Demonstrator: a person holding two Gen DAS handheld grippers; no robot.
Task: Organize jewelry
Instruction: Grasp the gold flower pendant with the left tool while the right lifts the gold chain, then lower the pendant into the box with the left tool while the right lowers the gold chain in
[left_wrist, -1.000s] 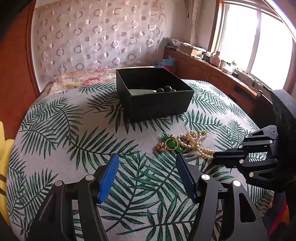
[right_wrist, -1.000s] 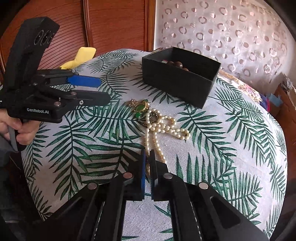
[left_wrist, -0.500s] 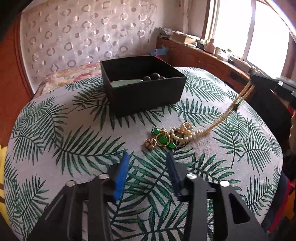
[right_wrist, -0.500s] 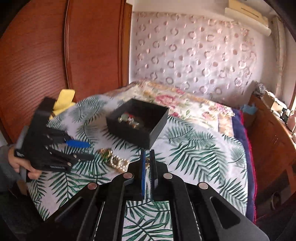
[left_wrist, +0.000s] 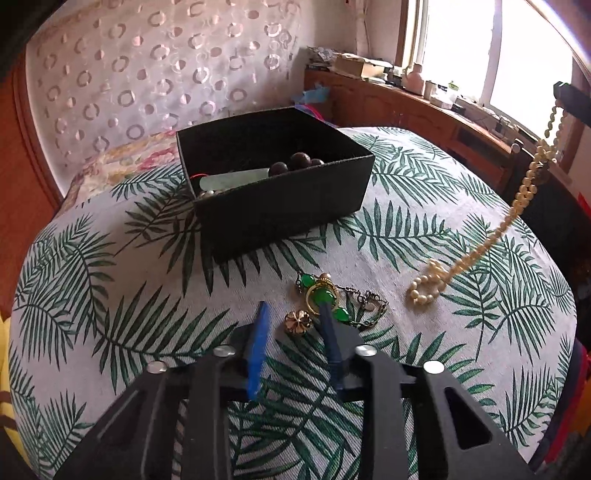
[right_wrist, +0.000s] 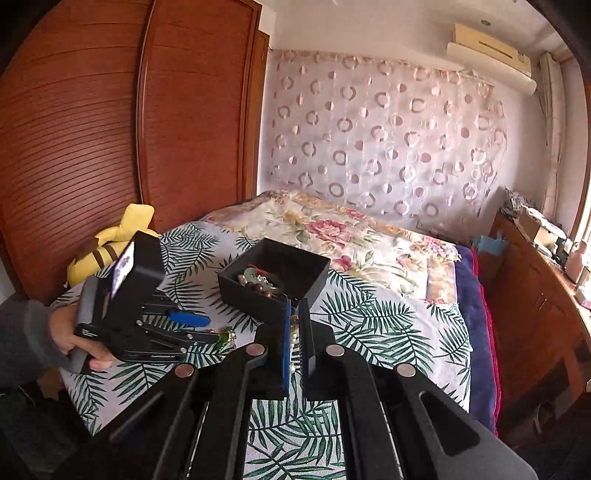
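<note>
A black open box (left_wrist: 273, 184) holding beads and other jewelry sits on the leaf-print cloth; it also shows in the right wrist view (right_wrist: 273, 277). My right gripper (right_wrist: 294, 314) is shut on a pearl necklace (left_wrist: 517, 206), lifted high so the strand hangs down with its end coiled on the cloth (left_wrist: 424, 286). My left gripper (left_wrist: 293, 310) is open, low over the cloth, its fingers astride a gold flower earring (left_wrist: 297, 320), with one finger over a green-stone bracelet (left_wrist: 325, 295).
The round table (left_wrist: 110, 258) stands against a floral bed (right_wrist: 351, 236). A yellow plush toy (right_wrist: 110, 243) lies at the left edge. A wooden wardrobe (right_wrist: 110, 110) is behind, a cluttered wooden sideboard (left_wrist: 424, 107) under the window.
My right gripper has risen far up with the pearl necklace, pulling it off the green bracelet. My left gripper has moved forward to the flower earring and narrowed its opening.
</note>
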